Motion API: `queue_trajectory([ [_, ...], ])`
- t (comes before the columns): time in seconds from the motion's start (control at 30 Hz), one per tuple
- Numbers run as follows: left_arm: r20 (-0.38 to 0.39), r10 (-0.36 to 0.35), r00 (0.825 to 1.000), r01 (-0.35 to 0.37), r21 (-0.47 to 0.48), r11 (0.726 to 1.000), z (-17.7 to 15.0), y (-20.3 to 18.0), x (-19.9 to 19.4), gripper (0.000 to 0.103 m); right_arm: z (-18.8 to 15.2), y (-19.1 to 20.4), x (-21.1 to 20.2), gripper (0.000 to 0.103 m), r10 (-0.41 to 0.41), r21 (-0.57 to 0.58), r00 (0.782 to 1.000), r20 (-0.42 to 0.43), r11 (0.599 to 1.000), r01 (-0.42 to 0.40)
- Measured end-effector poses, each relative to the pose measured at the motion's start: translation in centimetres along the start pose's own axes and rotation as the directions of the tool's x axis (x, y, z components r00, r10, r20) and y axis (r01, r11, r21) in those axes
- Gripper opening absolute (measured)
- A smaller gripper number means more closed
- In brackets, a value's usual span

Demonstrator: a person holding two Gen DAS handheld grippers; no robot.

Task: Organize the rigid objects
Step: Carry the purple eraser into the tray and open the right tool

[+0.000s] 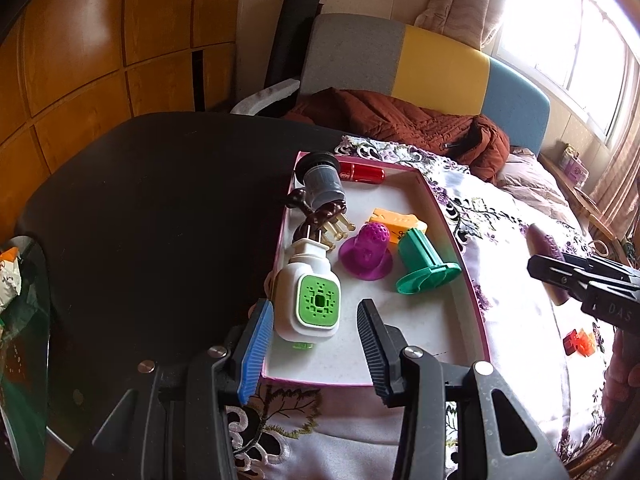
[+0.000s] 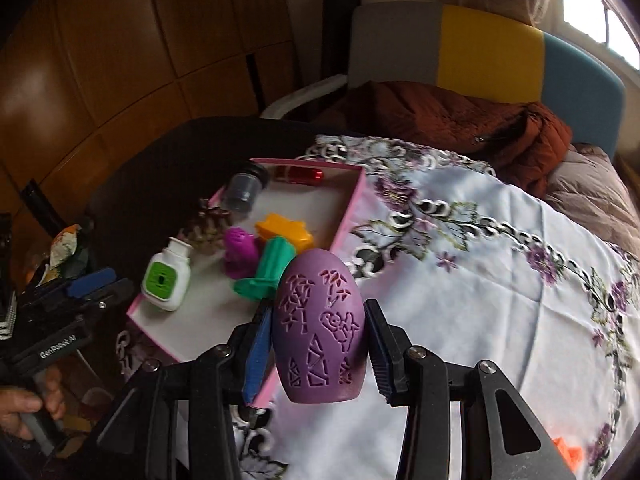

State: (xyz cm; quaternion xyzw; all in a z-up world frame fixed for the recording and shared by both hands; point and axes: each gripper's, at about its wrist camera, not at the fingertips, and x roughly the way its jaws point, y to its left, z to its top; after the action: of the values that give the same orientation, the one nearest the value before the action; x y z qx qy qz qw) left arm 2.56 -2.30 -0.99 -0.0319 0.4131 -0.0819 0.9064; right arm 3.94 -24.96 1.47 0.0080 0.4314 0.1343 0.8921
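Here the purple egg-shaped shell (image 2: 318, 326), cut through with bamboo and panda patterns, sits upright between the fingers of the right gripper (image 2: 318, 354), which is closed on its sides and holds it above the near right edge of the pink-rimmed tray (image 2: 347, 216). In the left wrist view the same egg (image 1: 546, 264) shows at the far right, clamped in that gripper (image 1: 560, 276) over the embroidered white cloth (image 1: 516, 300).

Inside the tray lie the other pieces: a white plug-in unit with a green face (image 1: 310, 298) at the near left, a magenta perforated cone (image 1: 366, 252) in the middle, a teal flanged piece (image 1: 426, 268) just right of it, an orange block (image 1: 398, 222) behind those two, a grey cylinder with a black cap (image 1: 322, 184) tipped over at the far left, a brown plug with prongs (image 1: 320, 222) touching it, and a red tube (image 1: 362, 172) along the far wall.

The left gripper (image 1: 316, 354) stands wide, its blue-padded finger (image 1: 252, 354) left of the white unit and the dark one right of it, holding nothing, at the tray's near edge.

The tray rests on the cloth, which covers a table; a dark surface (image 1: 160, 208) lies to the left. A small orange item (image 1: 578, 342) sits on the cloth at the near right. Beyond are a rust-brown jacket (image 1: 400, 120) and a grey, yellow and blue headboard (image 1: 420, 64)
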Motion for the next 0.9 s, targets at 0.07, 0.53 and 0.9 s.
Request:
queue_trajectory([
  [0.07, 0.001, 0.001, 1.000, -0.001, -0.009, 1.000, 0.0, 0.3, 0.0, 0.044, 0.2, 1.9, 0.9, 0.045, 0.039, -0.019, 0.999, -0.022, 0.999, -0.040],
  [0.53, 0.003, 0.036, 0.999, -0.035, -0.083, 0.996, 0.0, 3.5, -0.1, 0.044, 1.3, 7.3, 11.9, 0.045, 0.006, -0.069, 0.977, -0.214, 0.997, -0.021],
  [0.9, 0.000, 0.041, 0.999, -0.041, -0.089, 0.995, -0.1, 4.1, -0.1, 0.044, 0.8, 4.9, 11.3, 0.056, -0.044, -0.034, 0.984, -0.174, 0.999, 0.039],
])
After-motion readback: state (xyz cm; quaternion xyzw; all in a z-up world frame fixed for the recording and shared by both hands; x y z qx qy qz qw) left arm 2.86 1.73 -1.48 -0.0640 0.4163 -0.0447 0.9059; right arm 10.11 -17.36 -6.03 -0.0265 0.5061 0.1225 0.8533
